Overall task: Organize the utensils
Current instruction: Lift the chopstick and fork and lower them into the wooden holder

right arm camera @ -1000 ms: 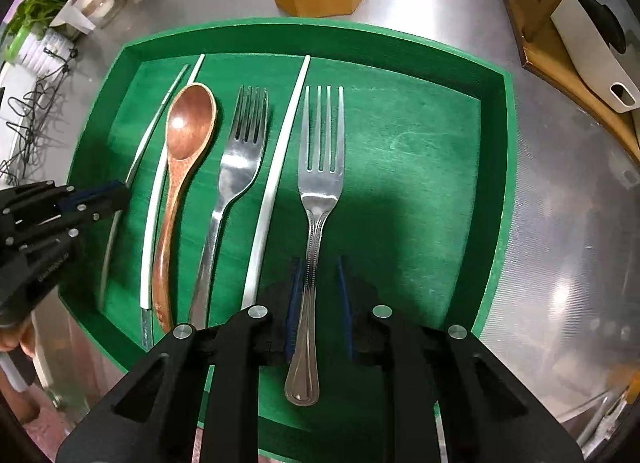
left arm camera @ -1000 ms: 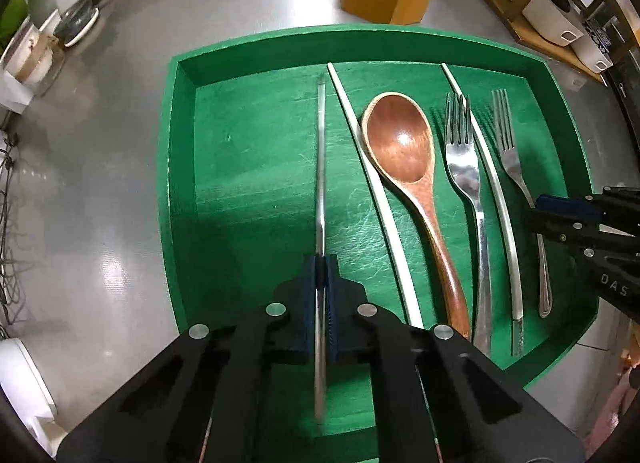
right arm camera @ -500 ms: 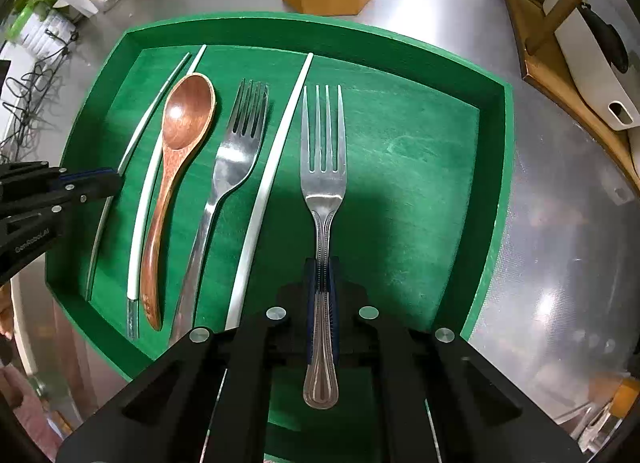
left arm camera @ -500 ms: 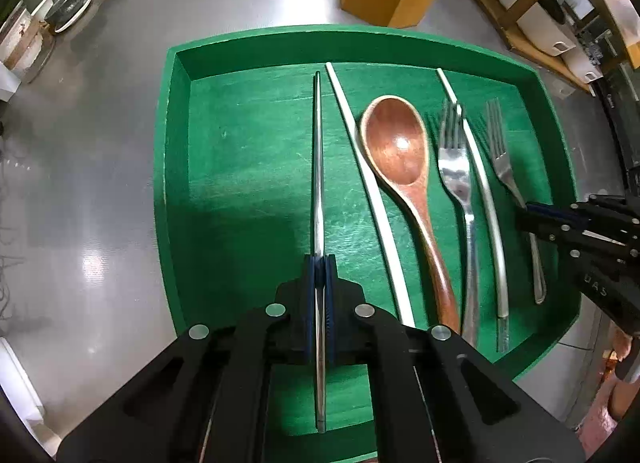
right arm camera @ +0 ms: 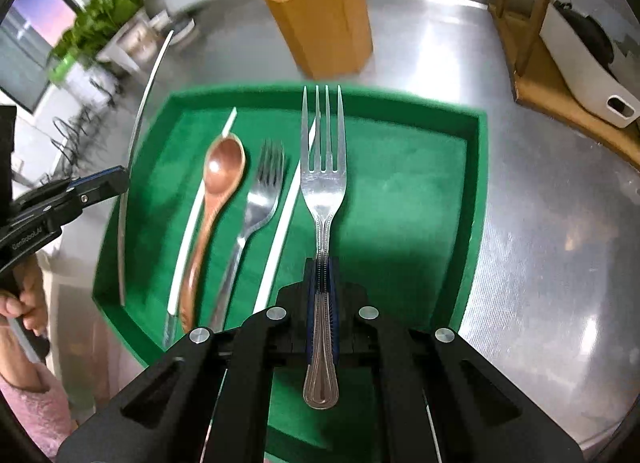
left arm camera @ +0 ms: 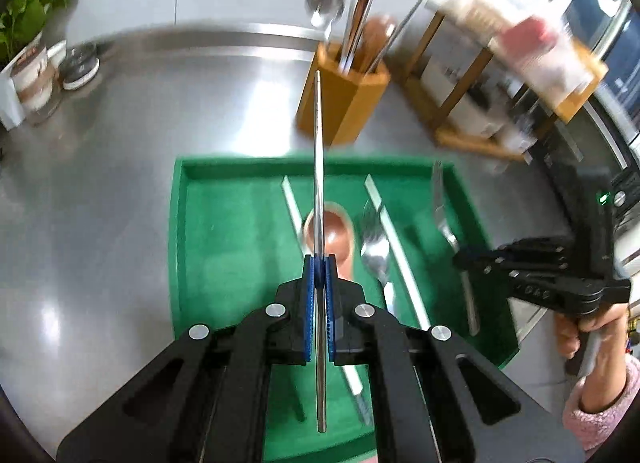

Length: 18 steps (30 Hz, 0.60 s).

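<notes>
My left gripper point(left arm camera: 319, 263) is shut on a thin metal chopstick point(left arm camera: 318, 163), held up over the green tray point(left arm camera: 176, 247) and pointing toward the wooden utensil holder point(left arm camera: 344, 103). My right gripper point(right arm camera: 322, 263) is shut on the handle of a patterned steel fork point(right arm camera: 323, 183), raised above the tray point(right arm camera: 476, 203). In the tray lie a wooden spoon point(right arm camera: 222, 171), a second fork point(right arm camera: 260, 191) and two white chopsticks point(right arm camera: 192, 223). The right wrist view has the left gripper point(right arm camera: 120, 179) at the far left with its chopstick point(right arm camera: 148, 91). The left wrist view shows the right gripper point(left arm camera: 460, 259) at the right.
The holder point(right arm camera: 320, 23) behind the tray has several utensils standing in it. A wooden rack point(right arm camera: 536, 75) with a white appliance stands at the back right. A potted plant point(right arm camera: 104, 27) and jars point(left arm camera: 36, 83) sit at the back left on the steel counter point(right arm camera: 560, 243).
The right jaws closed on the fork handle. Both grippers then rose with their pieces off the tray floor and tilted up, bringing the holder into view.
</notes>
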Tool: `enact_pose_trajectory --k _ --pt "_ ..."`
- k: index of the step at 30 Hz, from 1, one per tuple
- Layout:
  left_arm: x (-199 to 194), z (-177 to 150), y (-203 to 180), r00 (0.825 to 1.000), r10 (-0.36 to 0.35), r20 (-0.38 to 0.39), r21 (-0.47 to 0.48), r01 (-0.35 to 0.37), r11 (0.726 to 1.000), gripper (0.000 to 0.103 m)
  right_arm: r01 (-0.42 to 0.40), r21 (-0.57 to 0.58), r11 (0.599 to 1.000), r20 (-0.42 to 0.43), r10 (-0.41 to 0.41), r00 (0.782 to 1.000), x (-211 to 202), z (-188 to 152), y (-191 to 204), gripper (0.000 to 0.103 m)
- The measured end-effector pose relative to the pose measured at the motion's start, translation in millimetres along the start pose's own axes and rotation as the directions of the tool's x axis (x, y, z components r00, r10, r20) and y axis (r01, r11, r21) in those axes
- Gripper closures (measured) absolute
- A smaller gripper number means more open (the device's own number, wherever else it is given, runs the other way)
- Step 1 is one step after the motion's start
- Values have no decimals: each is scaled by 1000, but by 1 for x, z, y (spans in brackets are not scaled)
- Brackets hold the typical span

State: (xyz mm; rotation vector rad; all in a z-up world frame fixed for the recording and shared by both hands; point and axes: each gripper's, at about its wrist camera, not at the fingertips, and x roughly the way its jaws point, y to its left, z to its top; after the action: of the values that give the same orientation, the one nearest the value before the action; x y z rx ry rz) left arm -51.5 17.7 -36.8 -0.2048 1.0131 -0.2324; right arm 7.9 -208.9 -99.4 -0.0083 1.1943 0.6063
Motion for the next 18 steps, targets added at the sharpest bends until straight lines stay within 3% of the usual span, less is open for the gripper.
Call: enact_pose_trajectory --k 5,9,15,18 --pt "-12 4 -4 985 -22 174 -11 24 1000 99 26 -38 999 189 -18 982 -21 6 -3 97" --pt "-20 9 -10 950 -22 310 22 16 1000 99 41 -44 998 308 -25 951 -32 17 -2 97" --pt "-24 26 -8 882 -25 471 -16 37 999 99 73 -50 996 495 -38 868 -46 36 -1 97" --pt "-25 36 -5 851 -32 524 -24 52 998 99 45 -38 998 560 -16 829 -50 47 -3 97"
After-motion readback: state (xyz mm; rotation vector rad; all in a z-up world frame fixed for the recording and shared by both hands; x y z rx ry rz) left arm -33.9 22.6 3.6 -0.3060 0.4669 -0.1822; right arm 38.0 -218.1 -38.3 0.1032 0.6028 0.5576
